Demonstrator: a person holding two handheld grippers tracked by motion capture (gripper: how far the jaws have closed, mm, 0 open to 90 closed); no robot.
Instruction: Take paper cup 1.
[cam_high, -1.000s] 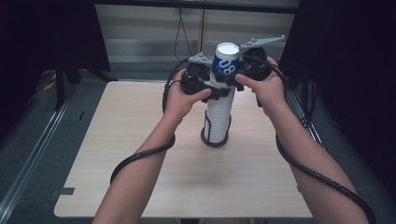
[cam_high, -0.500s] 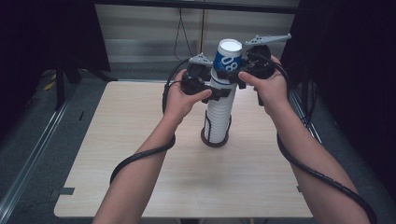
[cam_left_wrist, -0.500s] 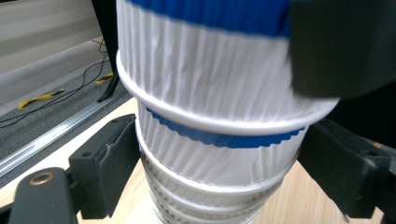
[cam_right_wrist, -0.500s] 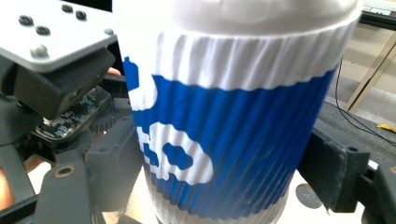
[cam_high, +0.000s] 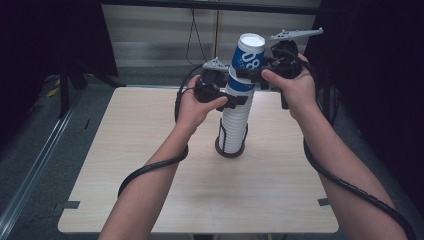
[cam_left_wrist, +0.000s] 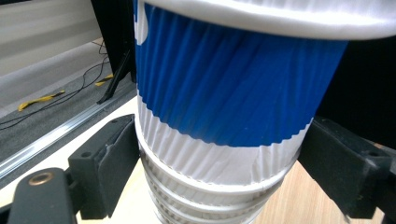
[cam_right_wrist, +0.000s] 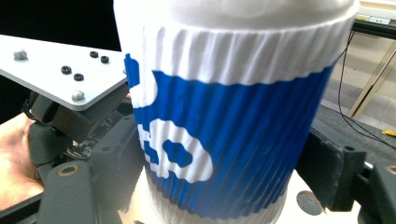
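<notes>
High view, stack: a tall stack of cups (cam_high: 235, 127) stands on a dark round base (cam_high: 230, 150) near the middle of the worktop (cam_high: 150, 200), slightly toward its far side.
High view, top cup: the blue-and-white top cup (cam_high: 246, 65) sits highest and leans a little right, probably being drawn off the stack.
High view, grips: the left hand-held gripper (cam_high: 231, 100) is clamped on the stack just below that cup, to hold the rest down; the right hand-held gripper (cam_high: 249, 76) is clamped on the top cup itself, to lift it.
Left gripper view: its jaws press the white ribbed cups (cam_left_wrist: 205, 186) under the blue band (cam_left_wrist: 224, 88).
Right gripper view: its jaws flank the blue cup (cam_right_wrist: 224, 154); contact on the blurred right side seems likely but is not certain.
</notes>
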